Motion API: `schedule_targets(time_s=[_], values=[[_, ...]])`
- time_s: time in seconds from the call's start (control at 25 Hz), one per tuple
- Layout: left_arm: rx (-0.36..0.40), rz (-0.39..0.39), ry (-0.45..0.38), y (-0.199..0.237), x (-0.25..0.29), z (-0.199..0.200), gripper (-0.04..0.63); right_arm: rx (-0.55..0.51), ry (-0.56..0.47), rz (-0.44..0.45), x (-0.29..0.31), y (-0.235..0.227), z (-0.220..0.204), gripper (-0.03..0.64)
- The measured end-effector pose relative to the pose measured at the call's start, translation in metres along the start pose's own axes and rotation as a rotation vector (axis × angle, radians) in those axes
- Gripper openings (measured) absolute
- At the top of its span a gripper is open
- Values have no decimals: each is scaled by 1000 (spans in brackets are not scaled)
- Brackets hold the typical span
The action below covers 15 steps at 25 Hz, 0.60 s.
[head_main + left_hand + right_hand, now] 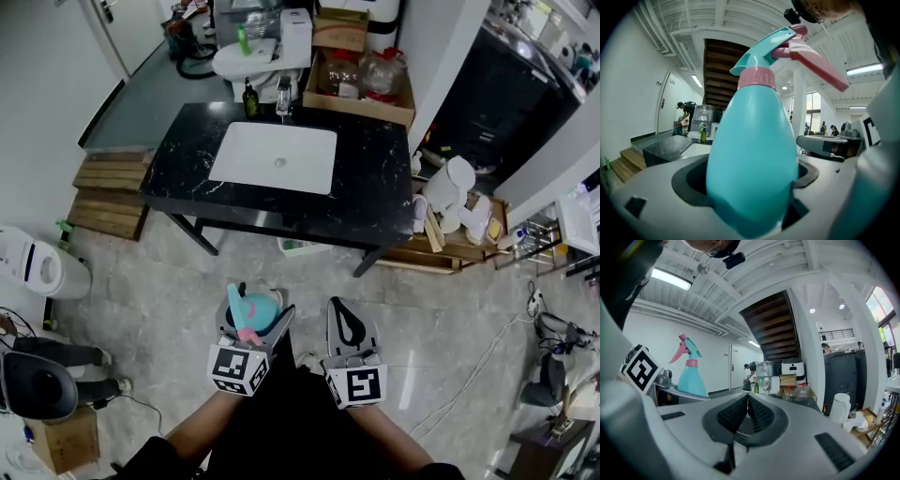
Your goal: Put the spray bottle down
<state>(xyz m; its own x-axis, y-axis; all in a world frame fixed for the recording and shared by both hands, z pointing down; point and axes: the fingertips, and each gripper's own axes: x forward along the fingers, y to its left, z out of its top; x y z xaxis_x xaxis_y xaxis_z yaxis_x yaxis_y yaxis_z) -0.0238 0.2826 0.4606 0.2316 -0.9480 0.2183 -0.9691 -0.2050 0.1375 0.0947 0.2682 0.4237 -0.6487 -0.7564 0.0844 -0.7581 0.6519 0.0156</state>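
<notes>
The left tool (253, 325) grips the spray bottle (752, 154) around its turquoise body. The jaws press it from both sides, and the pink trigger head points up and away from the tool. The bottle hangs close to the person and well above the floor, so it seems to be only carried and not yet set down. Just to the right of the left tool, the right tool (747, 405) has its jaws fully together with nothing between them. It looks kept aside so that the left one can work alone.

Ahead of both tools there is open floor. Further ahead stands the black bench (375, 183) with a white sink (274, 157) in its middle. This is probably the place for the bottle, and the dark surface on each side of the sink is bare. A small dark bottle (249, 98) stands at the far edge, behind the sink, out of the way. Beyond the bench are a toilet (262, 56) and a cardboard box (361, 94). To the right of the right tool a thin cable (469, 375) lies on the floor, and it could catch a foot.
</notes>
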Motion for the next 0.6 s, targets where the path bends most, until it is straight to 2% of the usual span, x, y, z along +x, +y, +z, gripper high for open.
schedule_targets(time_s=[0.24, 0.6], values=[[20, -55, -11, -1, 36, 14, 460, -19, -18, -42, 28, -24, 8, 17], [33, -52, -22, 44, 87, 44, 460, -6, -12, -22, 101, -36, 19, 17]])
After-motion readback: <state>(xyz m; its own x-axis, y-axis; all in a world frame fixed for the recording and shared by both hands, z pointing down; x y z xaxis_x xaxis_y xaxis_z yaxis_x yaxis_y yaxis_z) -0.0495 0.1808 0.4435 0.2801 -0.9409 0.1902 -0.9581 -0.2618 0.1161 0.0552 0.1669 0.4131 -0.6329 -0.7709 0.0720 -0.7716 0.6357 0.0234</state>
